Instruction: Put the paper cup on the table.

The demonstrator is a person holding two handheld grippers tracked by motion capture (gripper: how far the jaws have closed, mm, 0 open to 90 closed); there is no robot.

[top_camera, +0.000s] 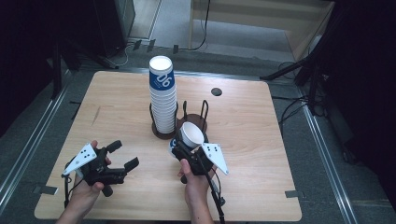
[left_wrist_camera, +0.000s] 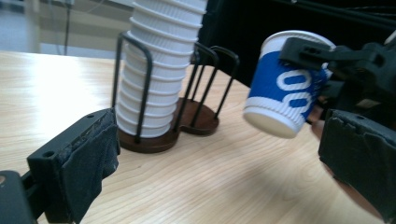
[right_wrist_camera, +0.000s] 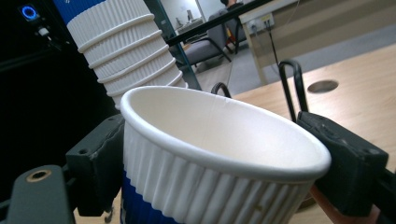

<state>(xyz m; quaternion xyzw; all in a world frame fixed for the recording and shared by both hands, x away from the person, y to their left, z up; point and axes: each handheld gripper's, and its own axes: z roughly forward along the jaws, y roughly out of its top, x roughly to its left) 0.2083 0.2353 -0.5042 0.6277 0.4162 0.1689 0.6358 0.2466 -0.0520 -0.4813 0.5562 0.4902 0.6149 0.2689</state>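
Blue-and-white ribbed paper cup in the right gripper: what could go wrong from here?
1. The right gripper clamps the blue-and-white ribbed paper cup near its rim, tilted above the table; a tighter squeeze could crush the thin wall, a looser one let it drop.
2. The tall stack of ribbed paper cups towers well above its black wire holder; a bump could topple it.
3. The holder's empty slot has narrow wire hoops; a tilted cup may catch on them.
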